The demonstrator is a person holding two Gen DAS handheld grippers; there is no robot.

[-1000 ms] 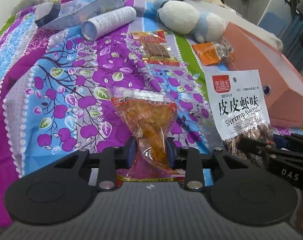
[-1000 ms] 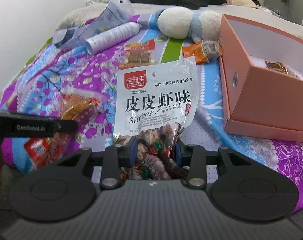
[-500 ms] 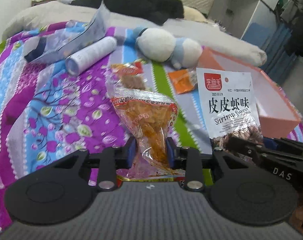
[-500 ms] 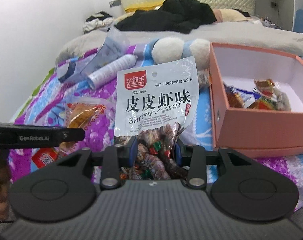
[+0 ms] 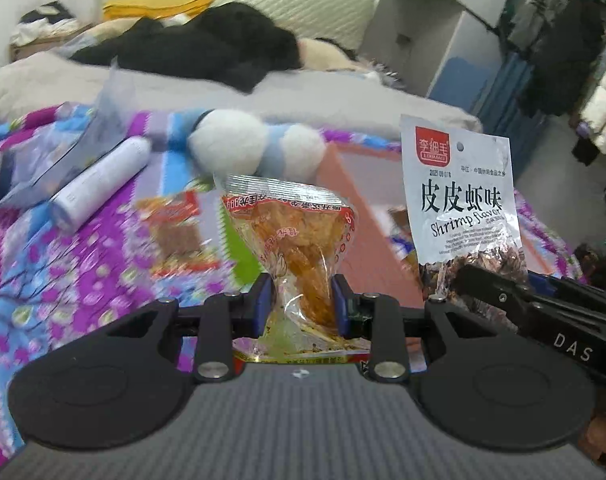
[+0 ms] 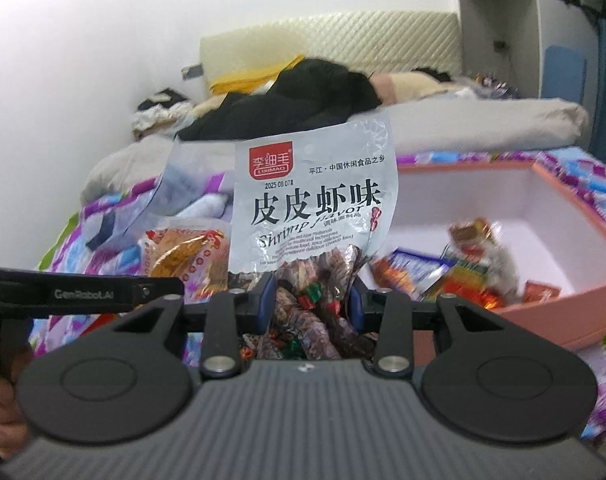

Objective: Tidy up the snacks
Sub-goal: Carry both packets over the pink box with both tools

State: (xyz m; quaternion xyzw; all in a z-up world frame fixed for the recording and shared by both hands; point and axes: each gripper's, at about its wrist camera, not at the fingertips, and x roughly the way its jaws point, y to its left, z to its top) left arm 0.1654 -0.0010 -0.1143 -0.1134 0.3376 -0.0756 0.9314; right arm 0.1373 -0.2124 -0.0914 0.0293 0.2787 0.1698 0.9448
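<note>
My left gripper (image 5: 301, 298) is shut on a clear orange snack packet (image 5: 295, 236) and holds it upright above the bedspread. The right gripper (image 6: 310, 304) is shut on a silver shrimp-flavour bag (image 6: 313, 208), also held upright; this shrimp-flavour bag (image 5: 461, 196) shows at the right of the left wrist view. A pink open box (image 6: 559, 316) with several wrapped snacks (image 6: 467, 268) inside lies to the right of the bag. The orange snack packet (image 6: 187, 252) and the left gripper's black arm show at the left of the right wrist view.
On the purple and blue floral bedspread (image 5: 43, 272) lie a white tube (image 5: 99, 184), a red-orange snack packet (image 5: 175, 232), a clear plastic bag (image 5: 83, 140) and a white and blue plush toy (image 5: 259, 144). Dark clothes (image 5: 207, 48) lie farther back on the bed.
Both grippers have risen with their packets, and their views have tilted up. The pink box's inside, with snacks in it, has come into the right wrist view.
</note>
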